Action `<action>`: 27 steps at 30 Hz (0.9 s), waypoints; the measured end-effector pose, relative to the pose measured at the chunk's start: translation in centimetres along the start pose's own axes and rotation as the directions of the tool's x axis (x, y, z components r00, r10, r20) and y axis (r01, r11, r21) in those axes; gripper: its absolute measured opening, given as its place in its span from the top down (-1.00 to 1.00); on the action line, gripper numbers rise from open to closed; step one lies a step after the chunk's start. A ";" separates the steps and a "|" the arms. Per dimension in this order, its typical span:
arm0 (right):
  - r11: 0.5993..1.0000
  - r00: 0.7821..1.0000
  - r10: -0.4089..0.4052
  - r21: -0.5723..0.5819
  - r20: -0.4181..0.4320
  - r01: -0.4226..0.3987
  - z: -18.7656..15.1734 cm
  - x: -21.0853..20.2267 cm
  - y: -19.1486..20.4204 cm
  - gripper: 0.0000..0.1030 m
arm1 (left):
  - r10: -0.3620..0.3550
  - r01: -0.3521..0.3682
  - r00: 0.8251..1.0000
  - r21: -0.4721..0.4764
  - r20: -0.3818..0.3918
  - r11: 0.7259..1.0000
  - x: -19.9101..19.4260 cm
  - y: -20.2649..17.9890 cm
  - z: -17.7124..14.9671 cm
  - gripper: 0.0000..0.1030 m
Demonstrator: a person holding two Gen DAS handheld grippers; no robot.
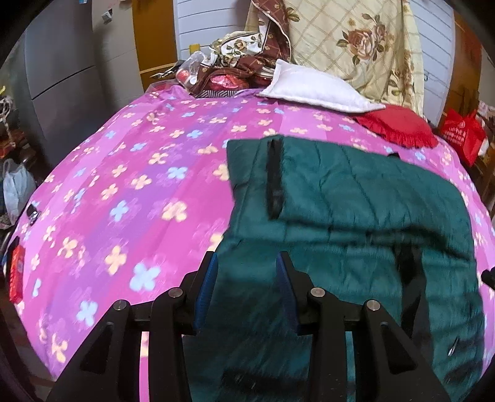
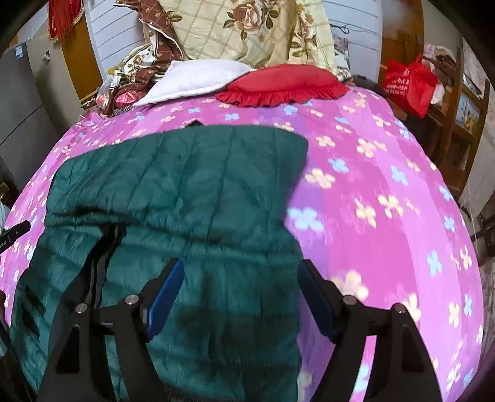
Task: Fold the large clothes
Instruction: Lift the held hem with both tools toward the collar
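Item: folding of a padded green jacket, in progress, on a bed.

Nearest: left tongs [image 1: 247,263], narrowly parted, with a strip of the jacket [image 1: 355,201] running between the blue pads; the cloth seems pinched there, though blur leaves the grip uncertain. Right tongs [image 2: 239,272], spread wide above the jacket's near right part, pads clear of the cloth, holding nothing.

Middle: jacket lying on the pink flowered bedspread [image 1: 123,185], far portion doubled over the near portion, a black zip strip [image 1: 273,179] showing on the left edge of the upper layer.

Far: white pillow [image 2: 198,79] and red frilled cushion [image 2: 284,85] at the head of the bed, well apart from the jacket; a floral quilt [image 2: 247,27] heaped behind them; a red bag [image 2: 408,83] beyond the bed's right side.

Step judged: a fold half-laid, one side released. Next move likely needs the right tongs to take a fresh edge so both ends travel evenly.
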State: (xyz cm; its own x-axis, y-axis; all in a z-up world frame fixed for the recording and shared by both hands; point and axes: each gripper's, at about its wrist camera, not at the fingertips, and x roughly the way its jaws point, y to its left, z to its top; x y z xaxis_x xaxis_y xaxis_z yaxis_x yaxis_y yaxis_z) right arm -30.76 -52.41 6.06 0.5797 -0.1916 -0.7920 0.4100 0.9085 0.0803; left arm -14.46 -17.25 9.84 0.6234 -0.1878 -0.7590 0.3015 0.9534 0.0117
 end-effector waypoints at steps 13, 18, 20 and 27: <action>1.000 0.999 0.017 0.021 -0.043 -0.016 -6.4 -3.3 -0.8 -0.55 | 0.001 -0.001 1.000 0.016 -0.030 1.000 -3.6 2.1 -5.6 0.66; 1.000 0.999 0.025 0.015 -0.039 -0.024 -8.2 -5.0 -0.5 -0.55 | 0.001 0.000 0.999 0.028 -0.032 1.000 -4.8 2.4 -7.2 0.66; 0.999 0.999 0.031 0.009 -0.038 -0.031 -8.8 -5.8 -0.2 -0.56 | -0.001 0.002 0.999 0.028 -0.033 1.000 -5.2 2.6 -7.7 0.66; 0.999 0.999 0.039 -0.002 -0.032 -0.039 -10.9 -8.2 0.2 -0.59 | -0.003 0.004 0.999 0.025 -0.040 1.000 -6.6 3.4 -9.6 0.66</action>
State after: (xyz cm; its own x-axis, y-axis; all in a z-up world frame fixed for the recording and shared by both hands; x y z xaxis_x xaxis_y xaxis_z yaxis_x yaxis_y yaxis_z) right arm -43.11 -46.58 5.94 0.5723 -0.1438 -0.8073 0.3853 0.9162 0.1099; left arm -24.47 -10.50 8.71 0.5930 -0.1811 -0.7846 0.3223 0.9463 0.0251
